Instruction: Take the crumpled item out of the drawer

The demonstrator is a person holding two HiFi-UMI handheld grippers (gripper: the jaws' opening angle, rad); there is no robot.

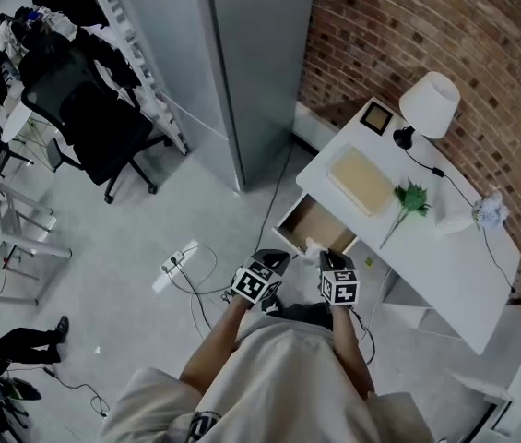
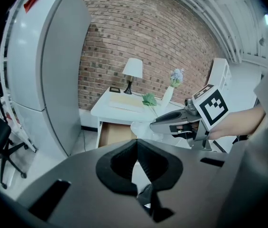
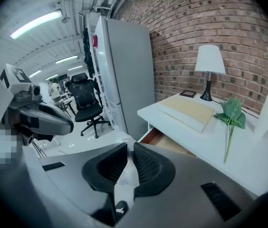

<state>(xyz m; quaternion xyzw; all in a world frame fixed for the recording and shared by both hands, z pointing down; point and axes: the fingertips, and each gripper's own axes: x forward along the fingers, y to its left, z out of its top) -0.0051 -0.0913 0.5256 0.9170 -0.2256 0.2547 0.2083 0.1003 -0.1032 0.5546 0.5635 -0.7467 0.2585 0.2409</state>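
Right gripper (image 3: 130, 149): the jaws are clenching on the crumpled item (image 3: 125, 175), a whitish wad that is showing in the slot between the pads.
Crumpled item: it is sitting at the tips of the right jaws, over the front edge of the open drawer (image 1: 290, 235). Whether it is touching the drawer cannot be told.
Left gripper (image 2: 136, 144): the jaws are pressing together at the tips and gripping nothing. It is hovering just to the left of the right gripper.
Drawer: it is standing pulled out just ahead of both jaws, with its wooden inside showing.
Tabletop (image 1: 431, 252): white, it is lying ahead and to the right of the jaws. It is carrying a beige pad (image 1: 361, 180) and a green sprig (image 1: 410, 198), then a lamp (image 1: 429, 104) and a small frame (image 1: 376, 117) farther off.
Farther out: a grey cabinet (image 1: 242, 63) is standing ahead-left of the left jaws. A black office chair (image 1: 85, 109) is well off to their left.
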